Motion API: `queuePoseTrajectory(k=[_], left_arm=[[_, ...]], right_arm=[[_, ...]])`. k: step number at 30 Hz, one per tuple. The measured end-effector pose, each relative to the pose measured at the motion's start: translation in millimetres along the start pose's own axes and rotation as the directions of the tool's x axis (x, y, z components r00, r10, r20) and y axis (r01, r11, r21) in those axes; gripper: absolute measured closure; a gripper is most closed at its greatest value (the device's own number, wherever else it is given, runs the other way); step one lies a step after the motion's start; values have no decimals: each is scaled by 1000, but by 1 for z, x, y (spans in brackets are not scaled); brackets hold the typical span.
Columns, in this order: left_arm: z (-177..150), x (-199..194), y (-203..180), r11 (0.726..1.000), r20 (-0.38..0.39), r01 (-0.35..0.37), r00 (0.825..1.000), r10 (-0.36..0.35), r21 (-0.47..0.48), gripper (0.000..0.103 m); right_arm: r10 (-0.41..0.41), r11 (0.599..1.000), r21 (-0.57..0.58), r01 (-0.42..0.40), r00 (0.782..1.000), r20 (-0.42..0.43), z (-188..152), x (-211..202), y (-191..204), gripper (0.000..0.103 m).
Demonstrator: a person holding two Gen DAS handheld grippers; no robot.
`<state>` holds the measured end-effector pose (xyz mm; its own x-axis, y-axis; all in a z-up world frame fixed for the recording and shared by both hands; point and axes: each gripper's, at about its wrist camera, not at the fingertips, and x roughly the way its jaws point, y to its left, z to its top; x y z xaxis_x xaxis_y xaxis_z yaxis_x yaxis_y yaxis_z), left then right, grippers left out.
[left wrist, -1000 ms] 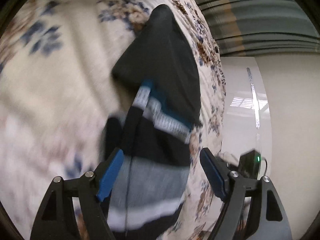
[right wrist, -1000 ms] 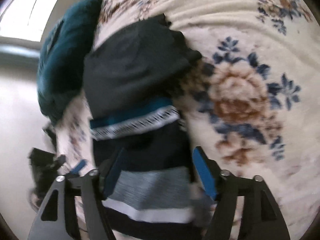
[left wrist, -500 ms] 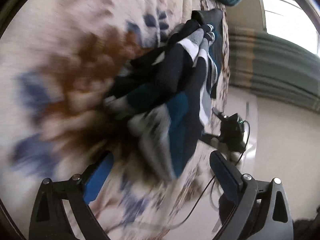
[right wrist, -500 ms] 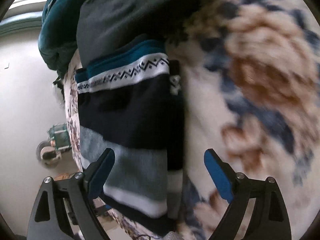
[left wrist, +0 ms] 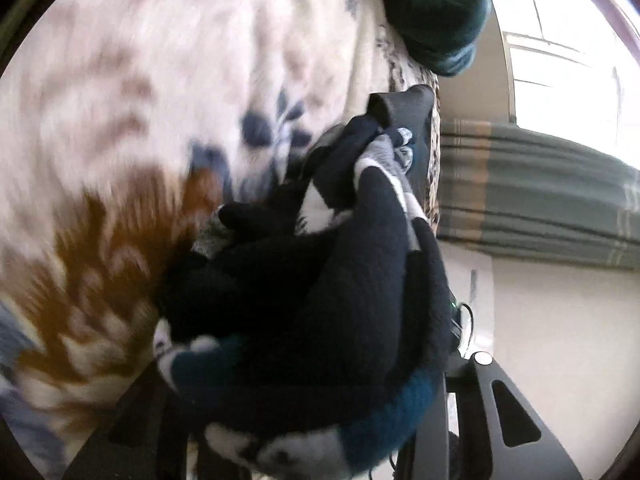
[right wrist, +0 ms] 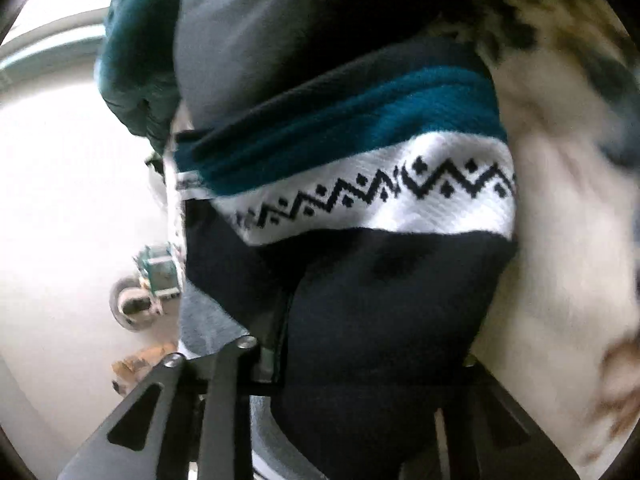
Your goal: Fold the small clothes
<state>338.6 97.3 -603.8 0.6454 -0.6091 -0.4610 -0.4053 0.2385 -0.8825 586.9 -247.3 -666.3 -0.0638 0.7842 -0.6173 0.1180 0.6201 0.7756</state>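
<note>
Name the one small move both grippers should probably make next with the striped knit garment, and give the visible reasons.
Probably lift together and draw the striped knit garment taut. It is bunched in folds against the left gripper and fills the right gripper, so both seem closed on it. It lies crumpled on the floral bedspread, not flat enough to fold neatly.
</note>
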Motion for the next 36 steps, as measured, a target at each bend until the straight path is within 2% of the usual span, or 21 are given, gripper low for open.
queuePoseTrajectory(k=[3, 6, 8, 10, 11, 12, 13, 14, 16, 18, 19, 20, 21, 23, 25, 26, 28, 29, 30, 33, 36], left_arm=[[16, -10, -22, 996, -75, -11, 997, 18, 88, 71], [25, -23, -26, 986, -191, -63, 977, 92, 155, 71], [22, -27, -14, 978, -262, -121, 951, 162, 168, 70], [16, -23, 1, 963, -333, -183, 911, 242, 198, 65], [12, -22, 8, 955, -352, -207, 895, 272, 212, 57], [12, -20, 13, 951, -361, -219, 887, 287, 218, 41], [12, -21, 17, 950, -359, -234, 885, 296, 207, 34], [11, -25, 18, 953, -356, -234, 888, 291, 195, 31], [8, -38, 7, 947, -311, -237, 903, 298, 218, 30], [1, -64, -3, 922, -229, -269, 914, 336, 279, 29], [-3, -76, -9, 898, -174, -305, 912, 372, 318, 28], [-11, -95, -14, 841, -79, -389, 891, 447, 376, 24], [-25, -108, -7, 800, -22, -439, 872, 490, 408, 23], [-36, -122, 12, 692, 78, -570, 793, 604, 443, 23], [-45, -117, 46, 612, 90, -665, 705, 704, 428, 23], [-47, -111, 57, 602, 82, -677, 690, 719, 424, 23], [-51, -104, 64, 574, 136, -697, 678, 722, 430, 17], [-51, -99, 64, 581, 137, -695, 683, 717, 423, 4], [-48, -93, 65, 600, 126, -689, 693, 710, 407, 0], [-42, -81, 69, 569, 154, -742, 647, 747, 354, 0], [-44, -73, 68, 530, 202, -786, 602, 772, 317, 0]], right_arm=[[51, 996, 67, -56, 996, 69, -43, -26, -4, 84], [56, 987, 147, -69, 994, 92, -129, -50, -14, 84], [8, 986, 165, -22, 996, 84, -187, -54, -14, 84], [-61, 981, 186, 51, 997, 47, -246, -47, -18, 84], [-83, 977, 201, 77, 996, 21, -263, -40, -23, 83], [-96, 969, 229, 94, 995, -2, -280, -33, -33, 76], [-102, 965, 243, 100, 995, -6, -287, -31, -38, 73], [-115, 954, 278, 109, 993, 3, -293, -35, -49, 62], [-87, 940, 331, 78, 996, 13, -298, -48, -61, 58], [-117, 938, 330, 105, 993, 17, -302, -70, -69, 47], [-132, 941, 317, 117, 991, 26, -304, -82, -71, 47], [-144, 947, 295, 129, 989, 31, -305, -97, -72, 47], [-164, 949, 279, 149, 986, 32, -304, -107, -72, 45], [-255, 945, 225, 238, 965, 53, -300, -132, -70, 43], [-304, 942, 170, 289, 950, 73, -287, -146, -67, 43], [-323, 939, 150, 308, 942, 90, -280, -150, -61, 43], [-344, 938, 101, 333, 931, 122, -254, -143, -37, 43], [-371, 929, 68, 365, 918, 142, -237, -142, -25, 43], [-384, 923, 45, 381, 909, 163, -222, -141, -13, 43], [-417, 899, -50, 436, 884, 211, -172, -117, 25, 43], [-477, 852, -142, 504, 859, 188, -134, -80, 32, 43]])
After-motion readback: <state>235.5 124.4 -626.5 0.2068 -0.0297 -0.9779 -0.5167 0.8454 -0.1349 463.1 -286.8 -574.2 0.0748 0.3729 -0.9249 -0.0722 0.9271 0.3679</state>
